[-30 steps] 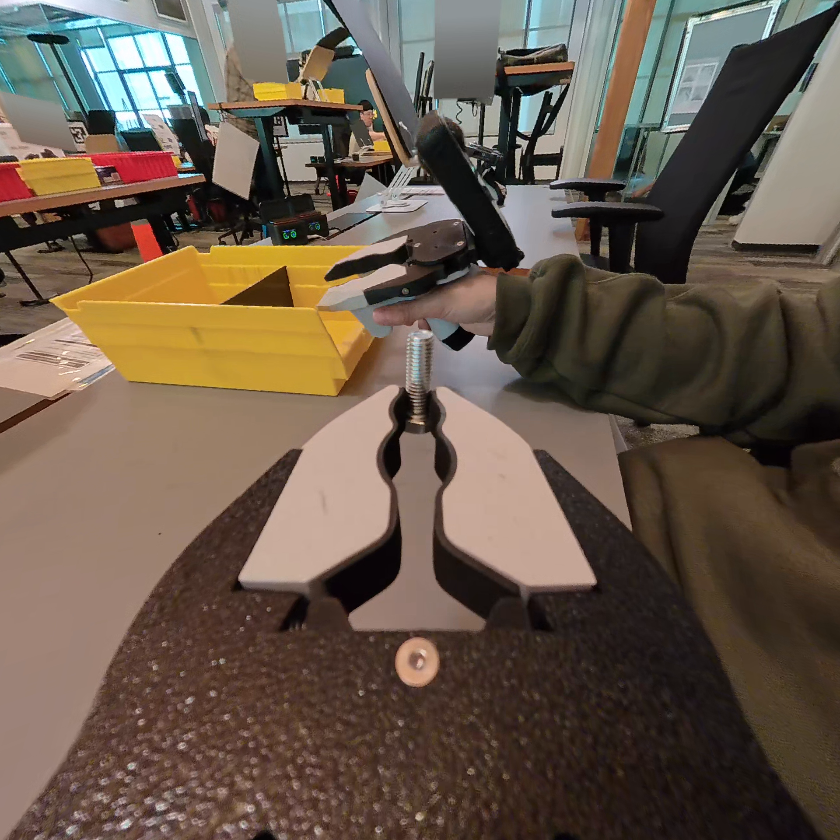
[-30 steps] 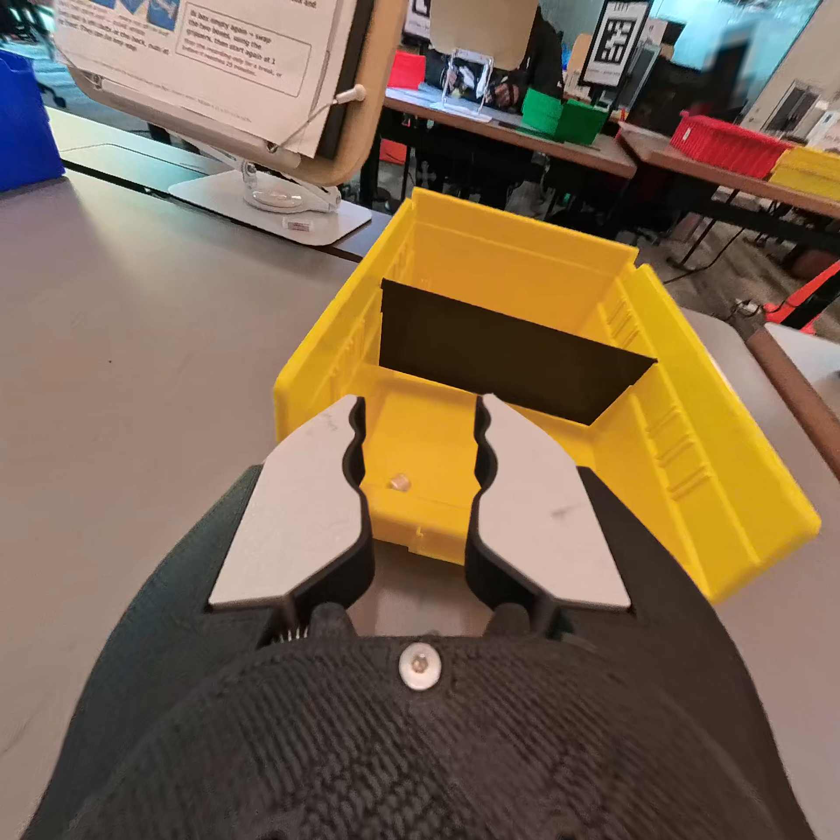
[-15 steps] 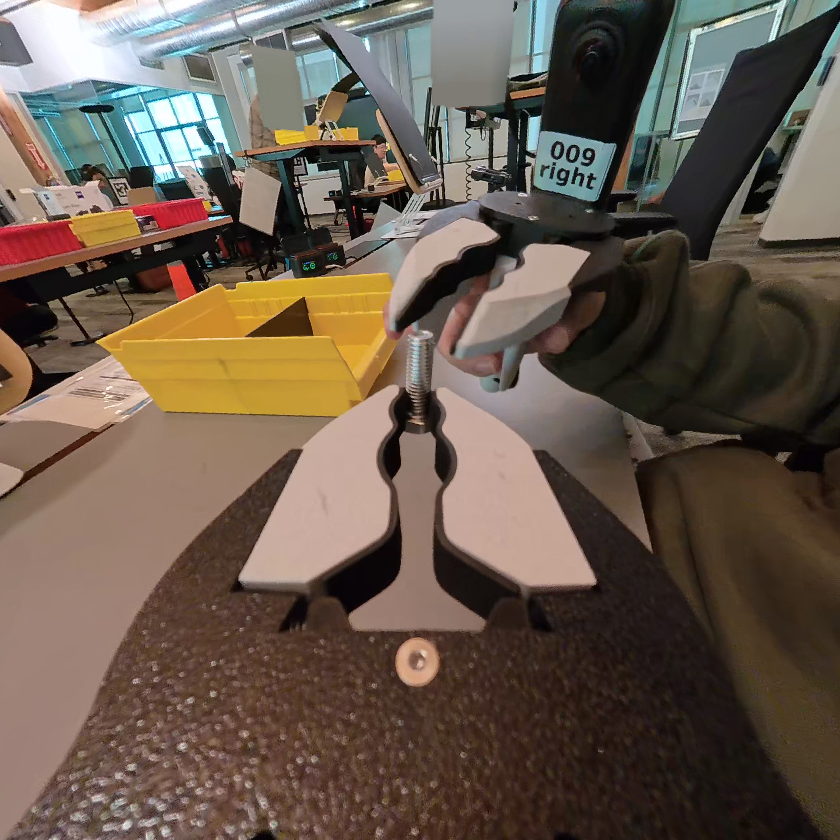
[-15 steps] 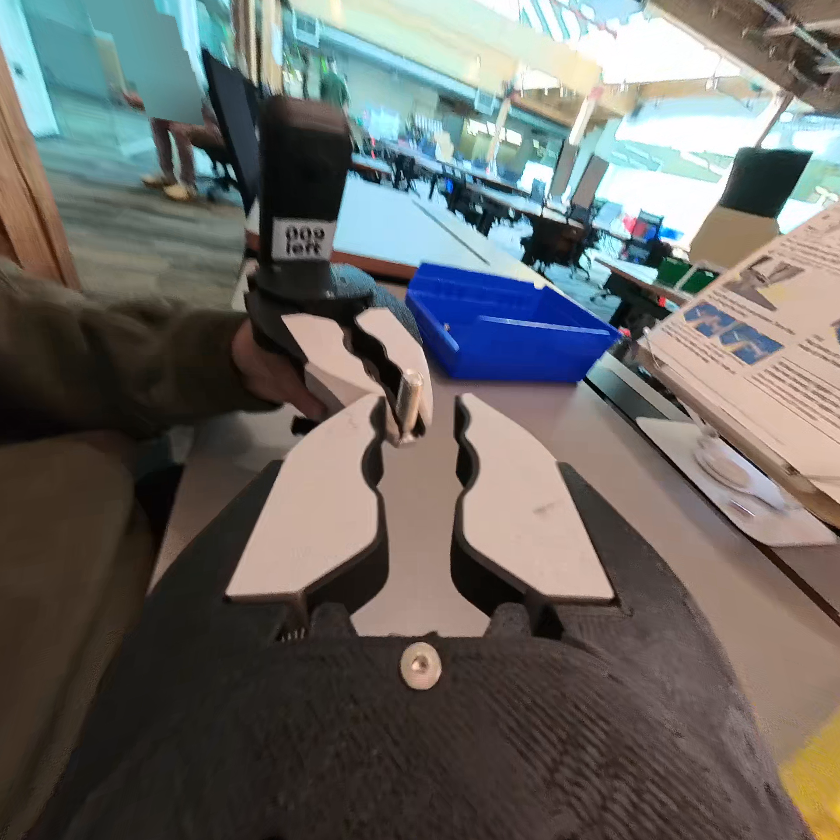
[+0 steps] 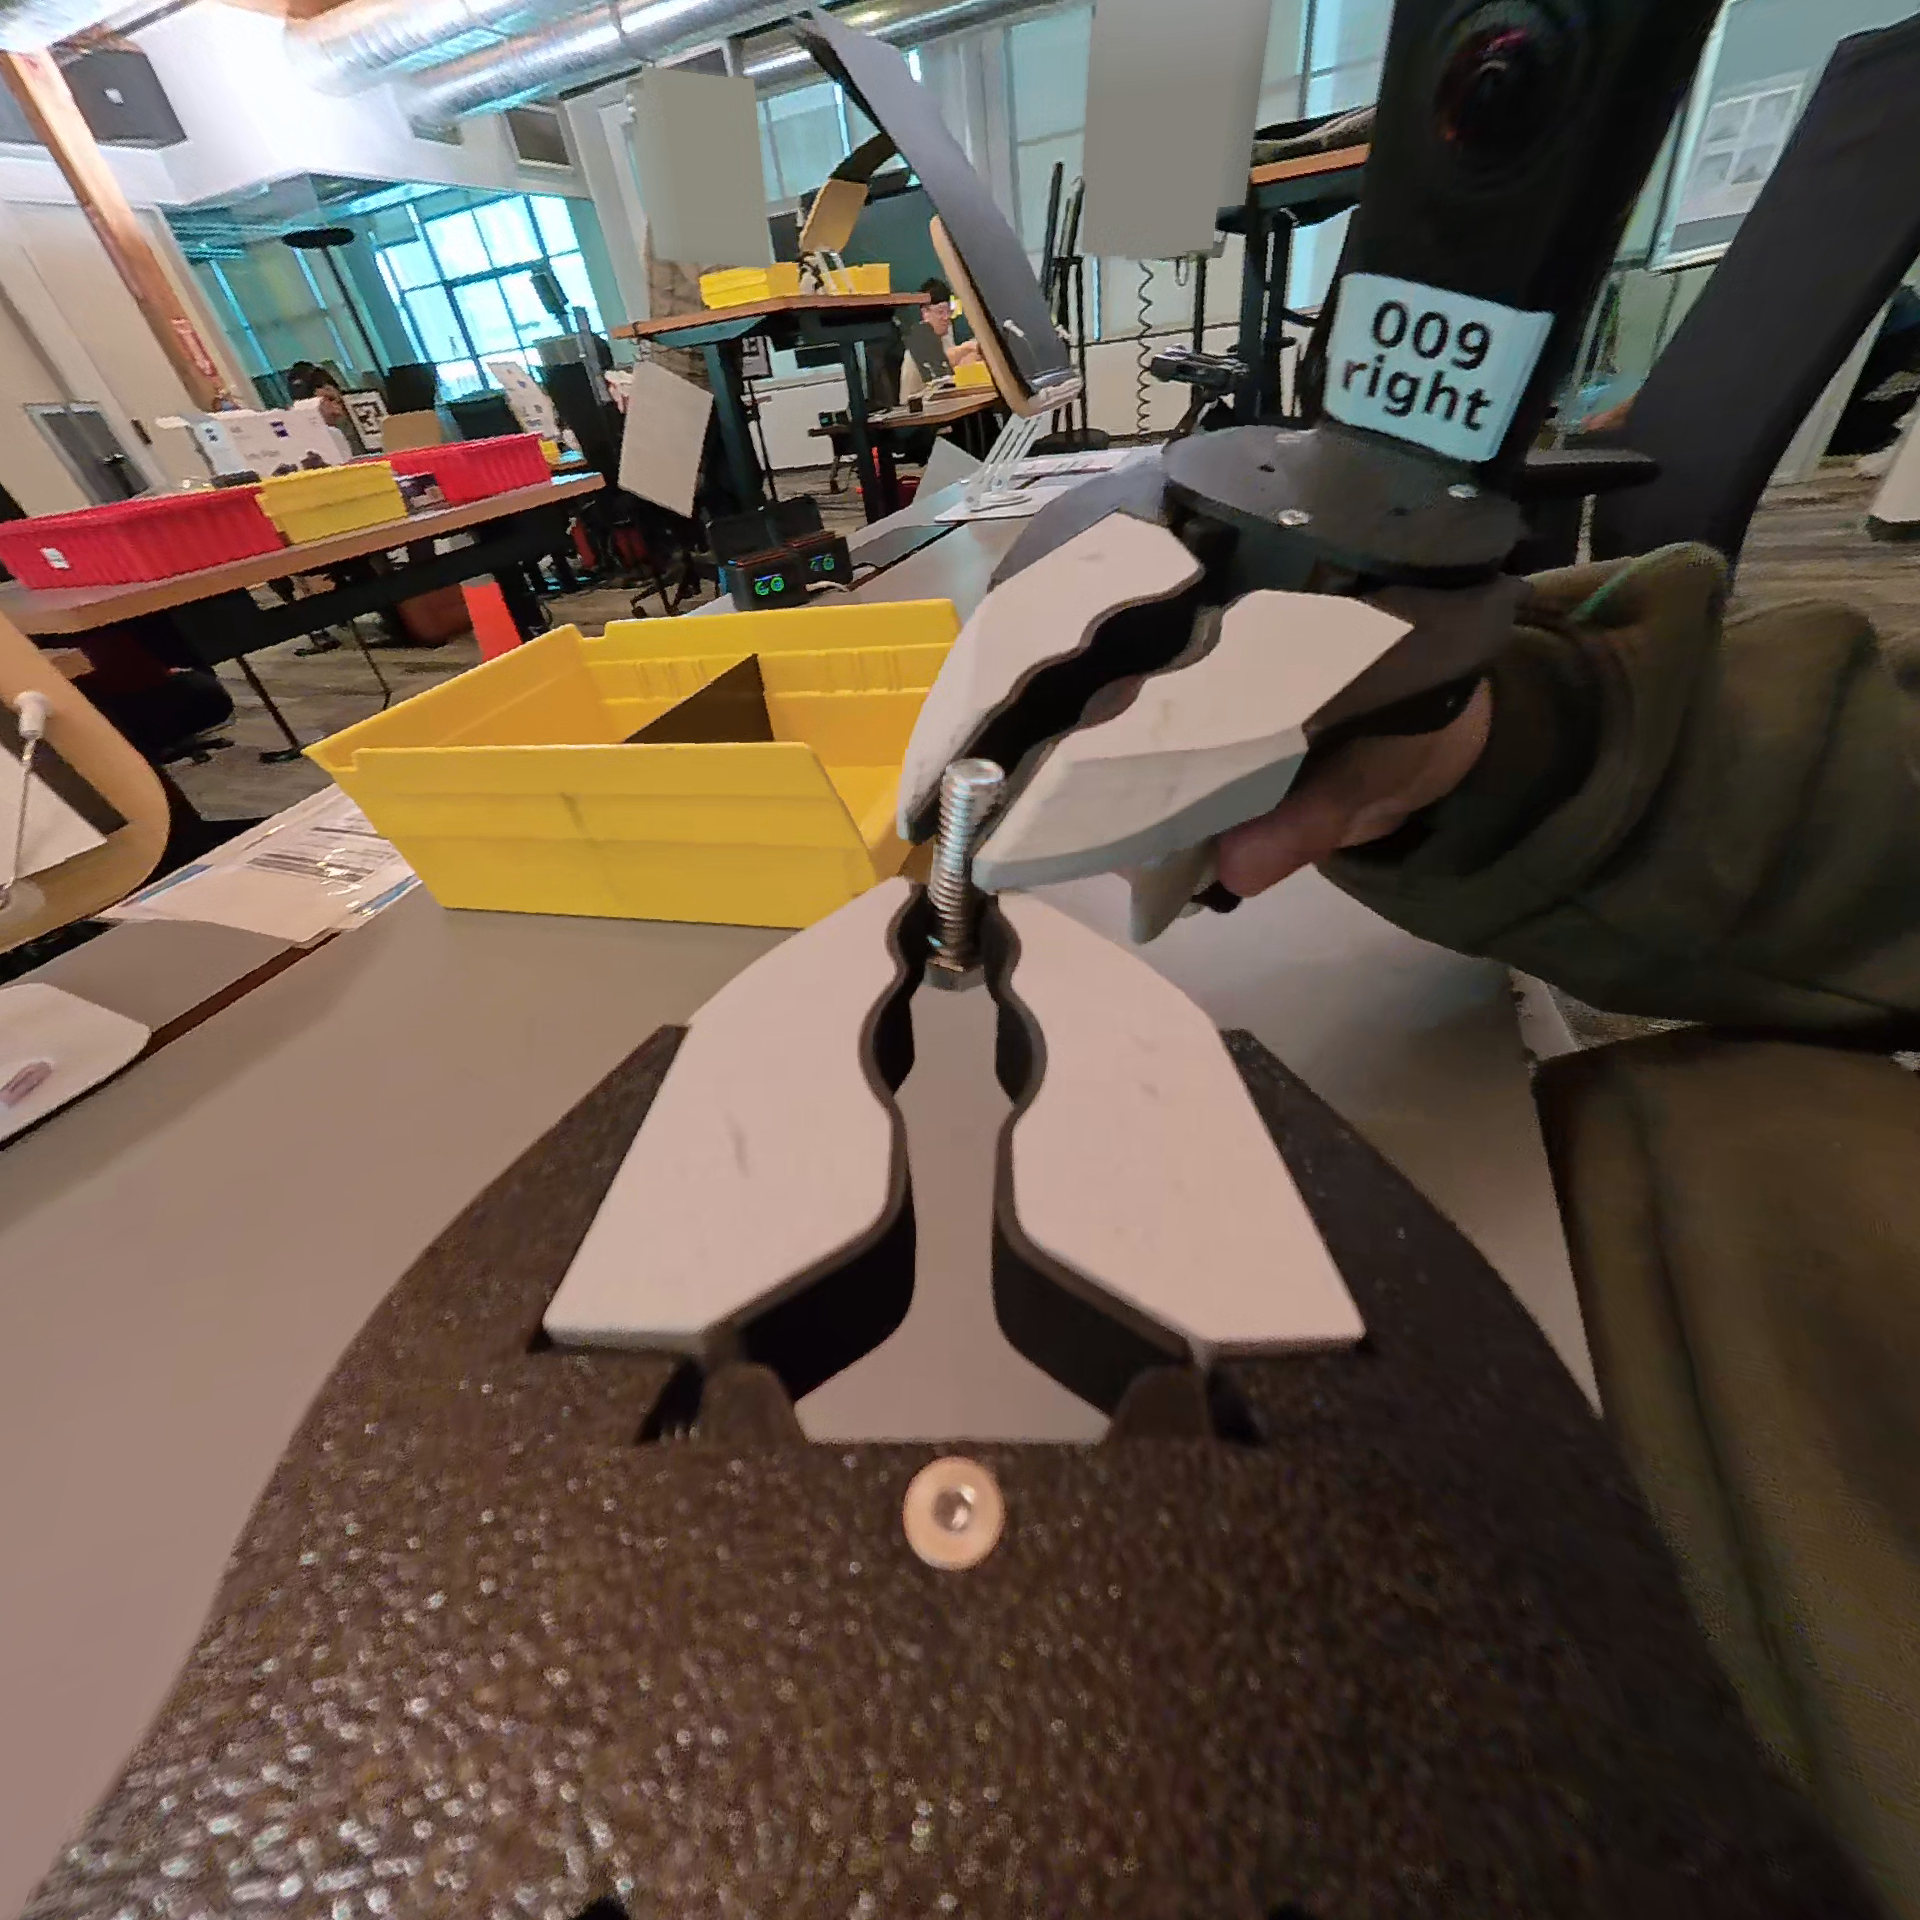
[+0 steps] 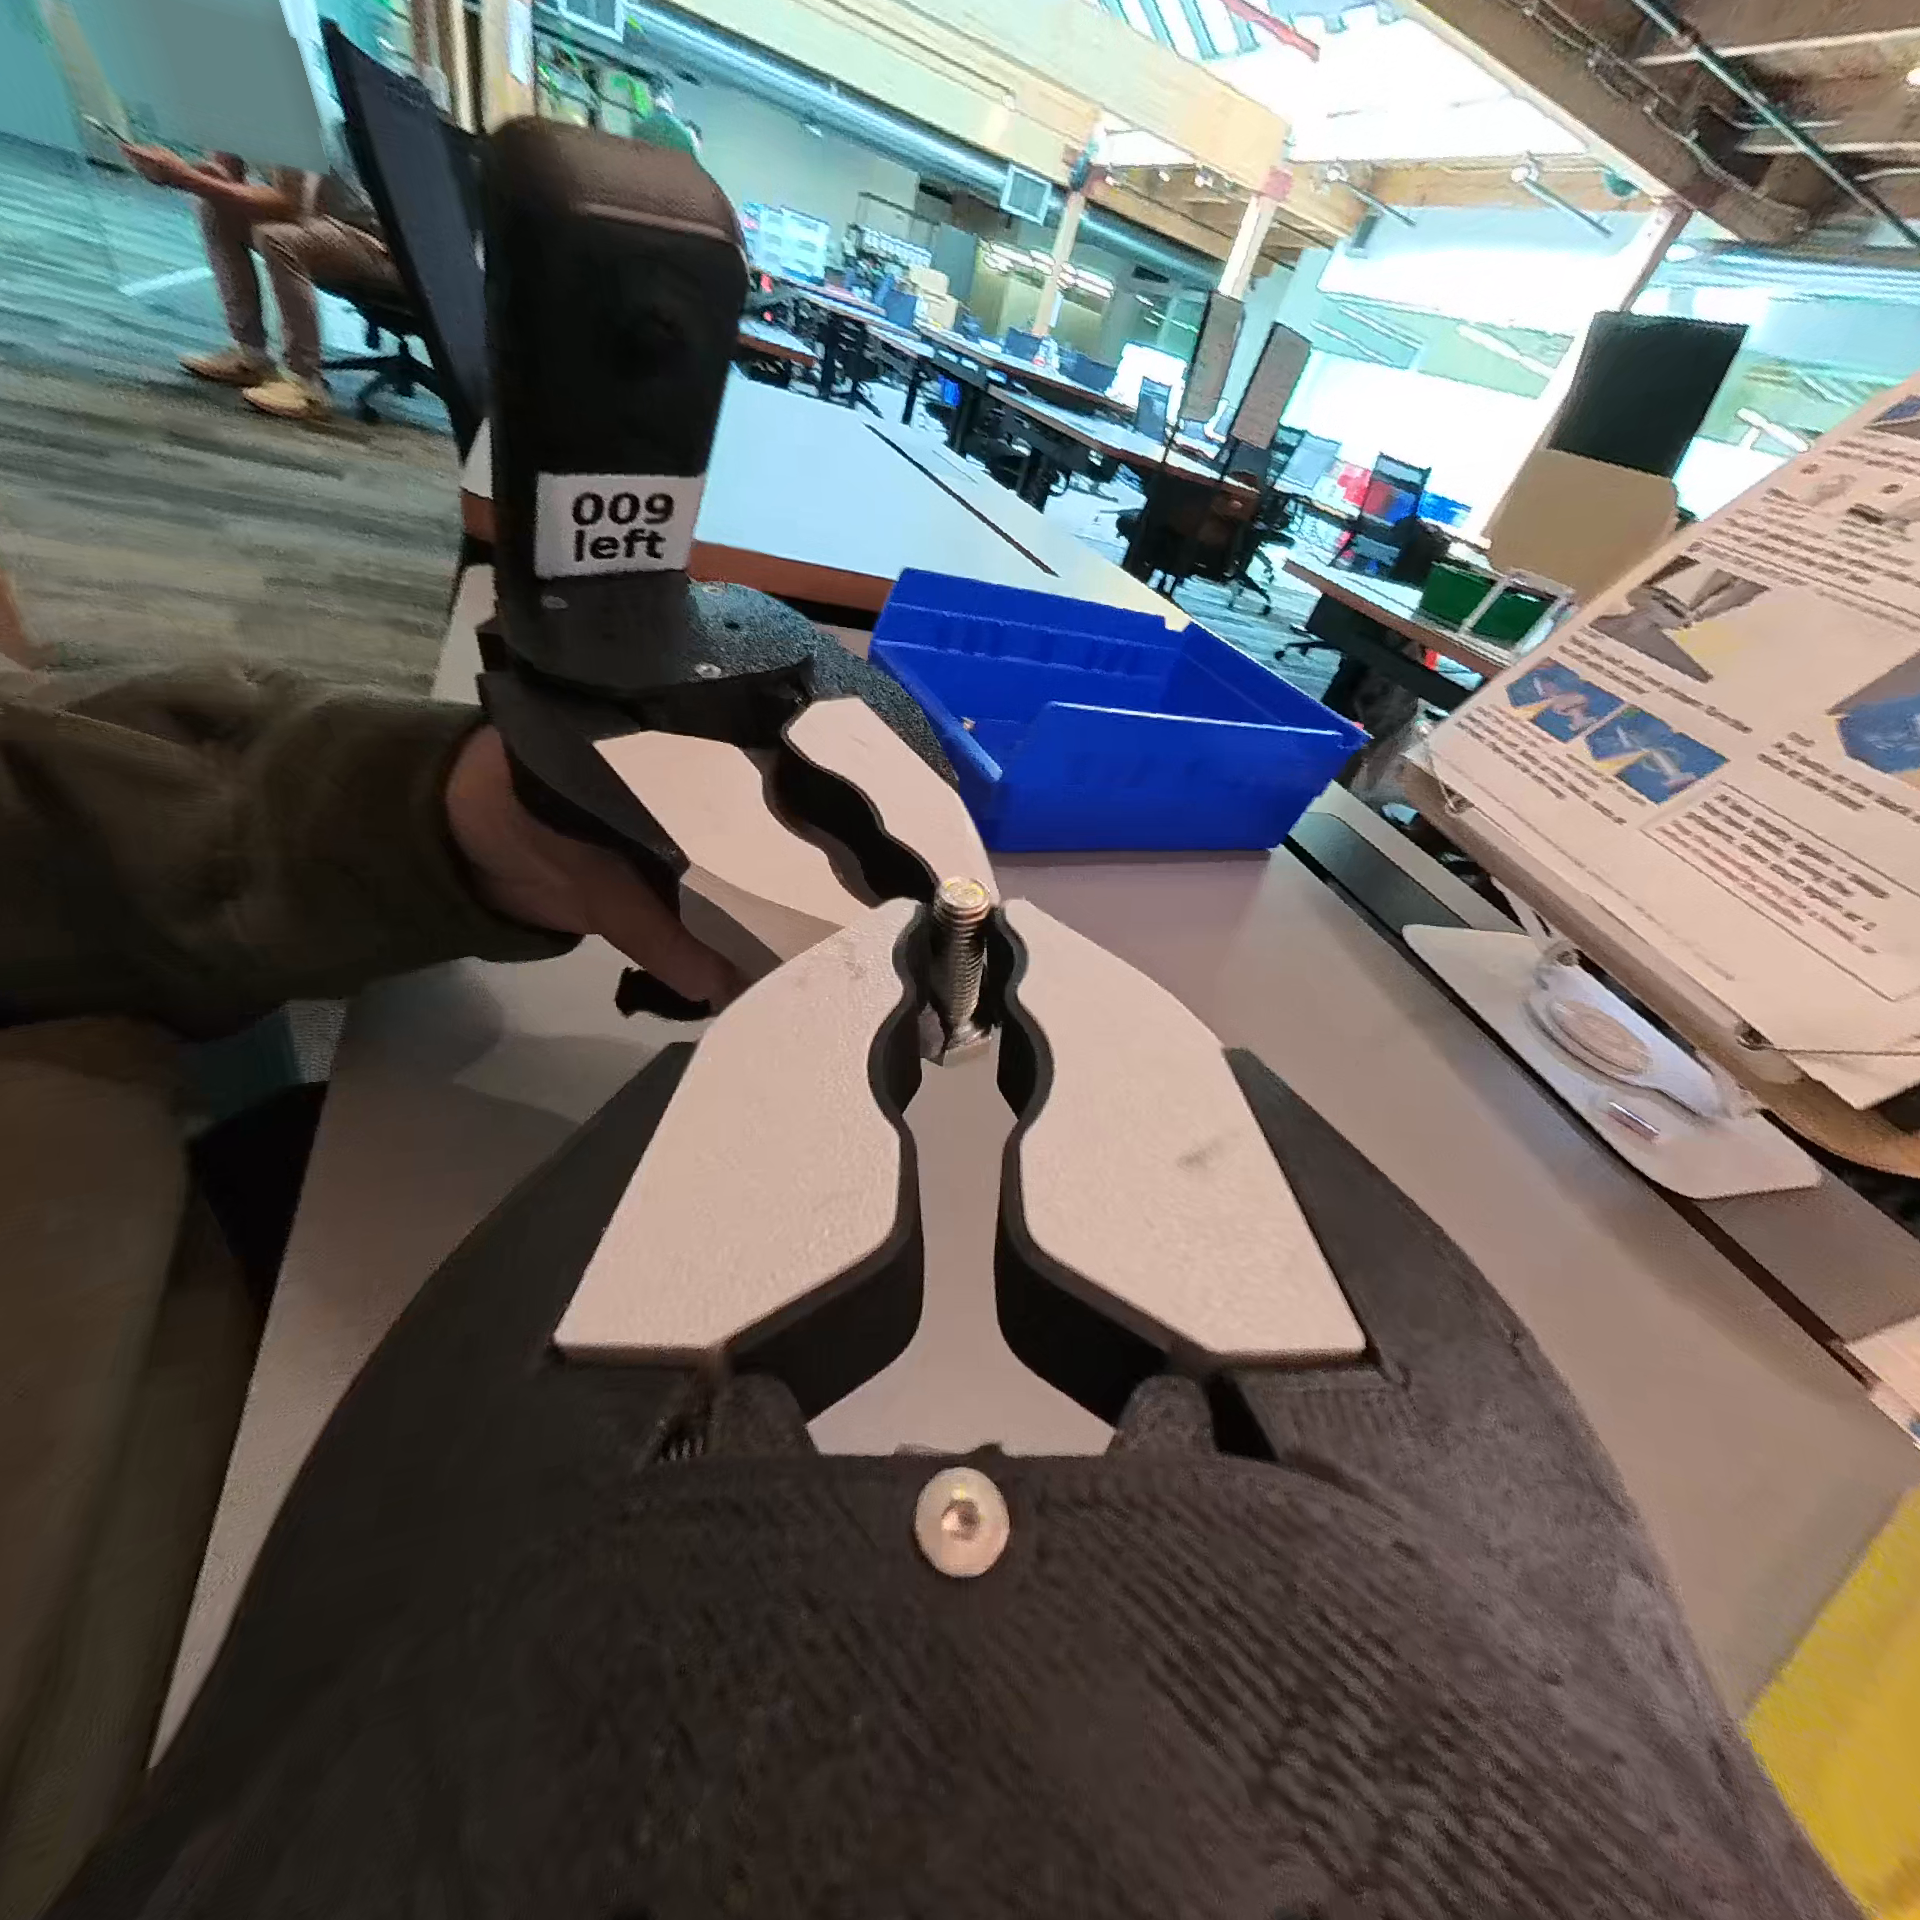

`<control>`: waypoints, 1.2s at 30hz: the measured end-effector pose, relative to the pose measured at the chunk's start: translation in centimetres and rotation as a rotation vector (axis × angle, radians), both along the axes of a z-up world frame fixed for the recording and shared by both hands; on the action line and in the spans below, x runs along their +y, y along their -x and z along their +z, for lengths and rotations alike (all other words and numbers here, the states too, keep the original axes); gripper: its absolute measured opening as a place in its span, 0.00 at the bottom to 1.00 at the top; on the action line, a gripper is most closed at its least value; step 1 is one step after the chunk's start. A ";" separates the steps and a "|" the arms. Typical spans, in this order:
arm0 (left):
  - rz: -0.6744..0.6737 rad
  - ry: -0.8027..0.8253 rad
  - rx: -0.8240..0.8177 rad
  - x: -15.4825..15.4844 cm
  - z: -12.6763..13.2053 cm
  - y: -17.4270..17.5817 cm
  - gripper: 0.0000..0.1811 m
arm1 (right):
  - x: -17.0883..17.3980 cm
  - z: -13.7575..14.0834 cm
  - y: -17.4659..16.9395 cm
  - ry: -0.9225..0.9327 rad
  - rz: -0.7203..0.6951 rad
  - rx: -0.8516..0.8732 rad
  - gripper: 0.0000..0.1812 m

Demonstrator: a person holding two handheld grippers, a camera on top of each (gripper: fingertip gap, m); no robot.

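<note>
A silver bolt stands upright with its head down and its thread up. My left gripper is shut on the bolt just above the head. My right gripper comes in from the right, and its fingertips close around the upper thread. In the right wrist view the bolt sits in the first notch between the narrowed fingers of my right gripper. The left gripper's fingers reach in there from the upper left. Both grippers hover above the grey table.
A yellow bin with a black divider stands behind the grippers. A blue bin sits farther along the table. A stand with a printed sheet is at the right. Papers lie at the left edge. An olive sleeve is at the right. Less than 4 cm separates the two grippers' tips.
My right gripper swung from over the yellow bin to the left gripper and narrowed its fingers onto the bolt's thread. The left gripper kept hold of the bolt.
</note>
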State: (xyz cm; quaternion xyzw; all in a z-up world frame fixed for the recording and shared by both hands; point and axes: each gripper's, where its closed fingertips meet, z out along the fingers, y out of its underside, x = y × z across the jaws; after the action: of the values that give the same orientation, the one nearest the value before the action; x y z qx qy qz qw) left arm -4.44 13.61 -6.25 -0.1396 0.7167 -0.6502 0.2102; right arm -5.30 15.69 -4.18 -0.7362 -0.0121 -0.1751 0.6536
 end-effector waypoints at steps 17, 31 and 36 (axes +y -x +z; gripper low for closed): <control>0.243 -0.004 0.042 4.5 0.2 -3.1 0.18 | -7.6 1.1 -18.4 0.307 -0.634 -0.259 0.05; 0.288 -0.017 0.174 8.3 -3.2 -5.3 0.17 | -15.3 -3.1 -34.5 0.635 -0.945 -0.168 0.23; 0.421 -0.074 0.170 12.4 -3.0 -6.5 0.15 | -11.8 -0.7 -32.2 0.409 -0.843 -0.172 0.30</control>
State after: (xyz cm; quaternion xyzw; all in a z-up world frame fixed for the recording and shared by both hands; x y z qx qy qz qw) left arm 2.07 26.02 -9.29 -0.3325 0.7101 -0.5514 0.2849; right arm 26.90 3.85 -4.84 -0.7734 0.1994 -0.4792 0.3638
